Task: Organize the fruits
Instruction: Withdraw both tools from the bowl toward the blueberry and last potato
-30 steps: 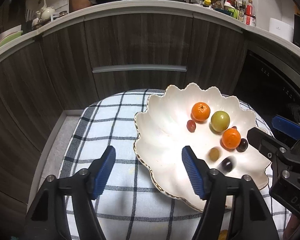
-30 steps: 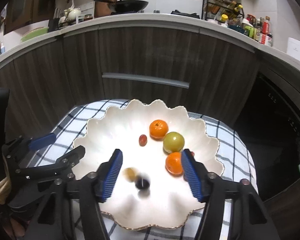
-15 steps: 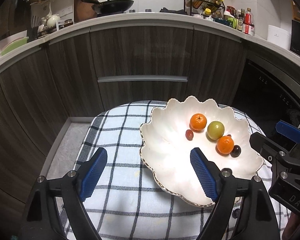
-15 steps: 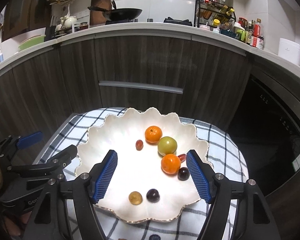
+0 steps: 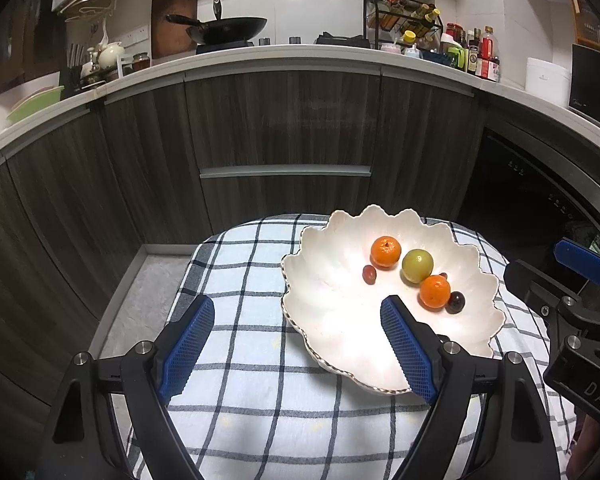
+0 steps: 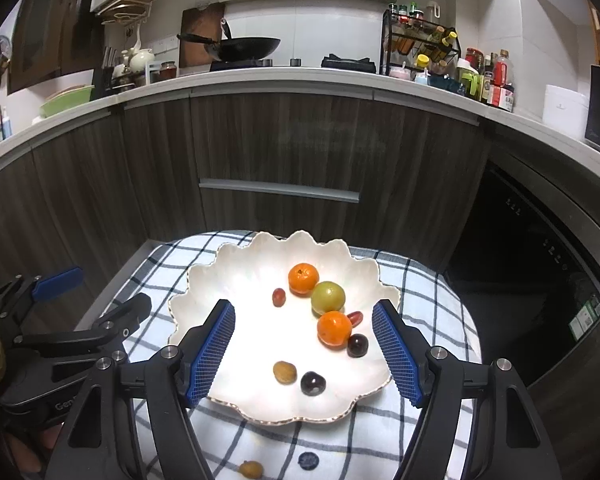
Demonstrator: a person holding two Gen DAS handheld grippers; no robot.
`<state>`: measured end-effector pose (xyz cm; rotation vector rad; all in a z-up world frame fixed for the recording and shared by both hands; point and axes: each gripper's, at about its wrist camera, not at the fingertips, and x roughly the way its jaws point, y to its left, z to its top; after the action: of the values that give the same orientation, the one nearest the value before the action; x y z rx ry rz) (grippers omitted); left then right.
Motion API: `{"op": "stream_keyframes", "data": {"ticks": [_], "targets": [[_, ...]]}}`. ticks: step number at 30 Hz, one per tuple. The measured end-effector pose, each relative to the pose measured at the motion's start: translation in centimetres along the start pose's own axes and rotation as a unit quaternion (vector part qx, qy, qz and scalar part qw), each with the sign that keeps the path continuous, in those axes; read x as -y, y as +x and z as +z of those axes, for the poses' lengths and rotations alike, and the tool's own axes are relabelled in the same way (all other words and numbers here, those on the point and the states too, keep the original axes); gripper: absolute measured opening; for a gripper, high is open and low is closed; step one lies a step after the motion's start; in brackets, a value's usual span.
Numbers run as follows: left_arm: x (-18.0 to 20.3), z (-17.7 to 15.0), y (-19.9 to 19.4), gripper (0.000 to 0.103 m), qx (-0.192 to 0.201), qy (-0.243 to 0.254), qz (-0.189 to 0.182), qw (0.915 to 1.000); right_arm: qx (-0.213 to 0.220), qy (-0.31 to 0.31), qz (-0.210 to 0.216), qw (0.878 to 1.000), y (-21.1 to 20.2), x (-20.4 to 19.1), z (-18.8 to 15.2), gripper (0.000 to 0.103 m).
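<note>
- i see a white scalloped dish (image 6: 204, 280) on a blue-and-white checked cloth (image 6: 420, 280), holding most of the fruit.
- two small oranges sit in it: the far orange (image 6: 303, 278) and the near orange (image 6: 334, 329), with a round green fruit (image 6: 328, 297) between them, touching or nearly touching both.
- a small red grape (image 6: 279, 297) lies alone, left of the far orange.
- another red grape (image 6: 355, 317) peeks out right of the near orange; a dark grape (image 6: 357, 345) sits just beside that orange.
- nearer the front rim, a yellowish grape (image 6: 285, 372) and a second dark grape (image 6: 313, 383) lie side by side.
- off the dish, on the cloth, i spot a blue berry (image 6: 308, 460) and a yellow-brown fruit (image 6: 251, 469).
</note>
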<state>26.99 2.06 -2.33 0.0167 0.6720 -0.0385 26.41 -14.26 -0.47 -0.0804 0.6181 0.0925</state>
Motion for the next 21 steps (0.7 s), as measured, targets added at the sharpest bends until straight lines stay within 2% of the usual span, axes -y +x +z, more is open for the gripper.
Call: {"op": "stream_keyframes", "data": {"ticks": [21], "targets": [[0.8, -1.0, -4.1, 0.085, 0.019, 0.01, 0.0, 0.9998, 0.014, 0.011, -0.006, 1.0, -4.0, 0.8, -1.1, 0.072]]}}
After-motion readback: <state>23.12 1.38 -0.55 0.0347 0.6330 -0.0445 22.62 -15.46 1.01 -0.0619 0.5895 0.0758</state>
